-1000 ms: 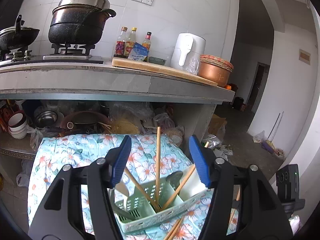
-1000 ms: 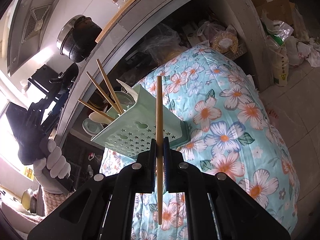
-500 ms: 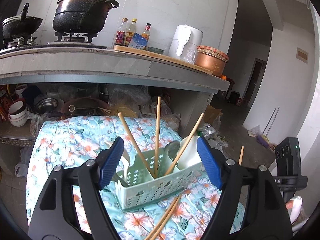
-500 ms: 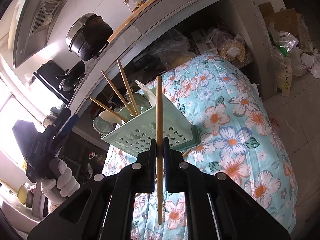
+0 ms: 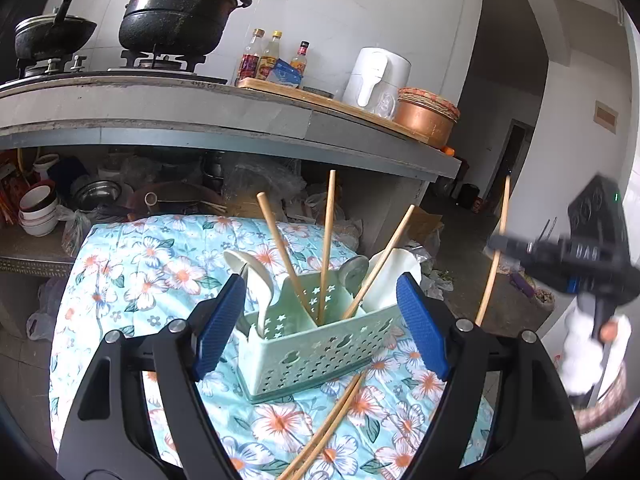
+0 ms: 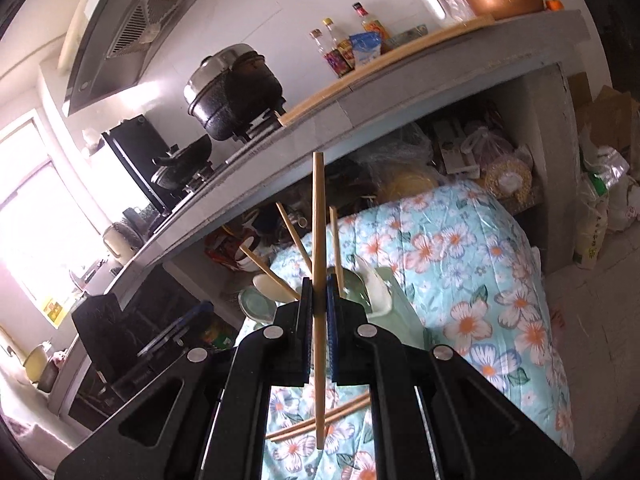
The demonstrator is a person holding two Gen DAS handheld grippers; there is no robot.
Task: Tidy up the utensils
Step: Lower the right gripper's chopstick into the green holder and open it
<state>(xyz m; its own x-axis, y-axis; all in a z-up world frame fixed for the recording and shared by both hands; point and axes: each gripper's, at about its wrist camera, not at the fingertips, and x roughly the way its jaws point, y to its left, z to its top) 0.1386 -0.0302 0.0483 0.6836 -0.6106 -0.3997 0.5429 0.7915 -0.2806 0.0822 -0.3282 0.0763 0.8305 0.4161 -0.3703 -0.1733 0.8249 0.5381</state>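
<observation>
A pale green utensil caddy [image 5: 316, 340] stands on the floral cloth [image 5: 160, 264]. It holds three chopsticks [image 5: 326, 248] and white spoons [image 5: 256, 280]. Two more chopsticks [image 5: 332, 420] lie on the cloth in front of it. My left gripper [image 5: 320, 320] is open and empty, just before the caddy. My right gripper [image 6: 319, 288] is shut on one upright chopstick [image 6: 318, 216], raised to the right of the caddy [image 6: 396, 312]; it also shows in the left wrist view [image 5: 496, 248].
A concrete counter [image 5: 200, 116] behind carries a black pot [image 5: 180, 20], a wok [image 5: 52, 36], bottles [image 5: 272, 56], a white appliance [image 5: 376, 76] and a copper bowl [image 5: 426, 114]. Bowls and bags fill the shelf [image 5: 44, 208] beneath.
My left gripper has drawn back and up from the caddy. My right gripper has swung up and toward the caddy with its chopstick, coming into the left wrist view.
</observation>
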